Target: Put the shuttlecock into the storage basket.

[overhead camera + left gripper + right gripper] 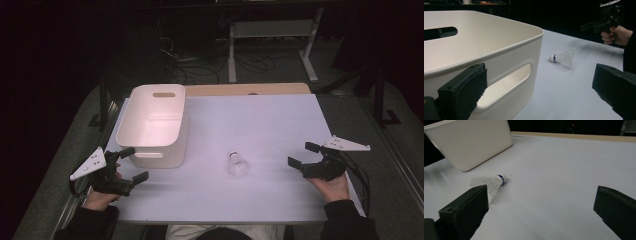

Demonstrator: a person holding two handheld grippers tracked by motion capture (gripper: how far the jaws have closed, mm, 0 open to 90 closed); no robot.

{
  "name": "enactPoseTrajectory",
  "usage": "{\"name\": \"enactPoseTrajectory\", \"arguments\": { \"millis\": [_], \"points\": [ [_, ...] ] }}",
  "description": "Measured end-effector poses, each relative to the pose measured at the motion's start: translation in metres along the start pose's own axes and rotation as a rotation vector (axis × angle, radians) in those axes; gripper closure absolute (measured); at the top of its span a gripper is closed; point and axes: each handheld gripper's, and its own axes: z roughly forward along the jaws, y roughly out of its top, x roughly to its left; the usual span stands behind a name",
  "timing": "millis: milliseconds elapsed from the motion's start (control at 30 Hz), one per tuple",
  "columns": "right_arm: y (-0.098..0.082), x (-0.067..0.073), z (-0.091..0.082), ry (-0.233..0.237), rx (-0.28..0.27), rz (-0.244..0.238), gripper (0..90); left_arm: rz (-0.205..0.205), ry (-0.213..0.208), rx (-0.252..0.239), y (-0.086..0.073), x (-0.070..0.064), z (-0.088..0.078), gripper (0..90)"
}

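While both grippers' fingers stand spread, empty, shuttlecock [238, 163] lies between left gripper [133, 163] and right gripper [300, 155]; long axis along tabletop [260, 120], cork pointing away, toward far edge.

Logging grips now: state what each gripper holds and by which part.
Nothing is held. The left gripper and the right gripper are both open and empty; the shuttlecock lies loose on the table between them.

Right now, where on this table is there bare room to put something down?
Free: the wide stretch between the shuttlecock and the table's far edge, and the front strip between both grippers. Crowded: the left side, where the white bin sits by the left gripper.
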Motion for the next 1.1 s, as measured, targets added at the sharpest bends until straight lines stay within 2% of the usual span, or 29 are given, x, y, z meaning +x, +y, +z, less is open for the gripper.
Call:
{"name": "enactPoseTrajectory", "arguments": {
  "millis": [567,800,1100],
  "points": [
    [0.0011,-0.0007,0.0000,0.006,-0.006,-0.007,0.0,0.000,0.002,-0.001,-0.0003,-0.0015,-0.0022,0.0],
    [0.0014,-0.0006,-0.0002,0.011,-0.006,0.007,0.0,0.000,0.000,-0.001,-0.0002,-0.0015,-0.0023,0.0],
    [0.0064,0.0054,-0.0002,-0.005,0.044,-0.038,0.0,0.001,0.000,-0.003,-0.0002,-0.0015,-0.0025,0.0]
  ]
}}
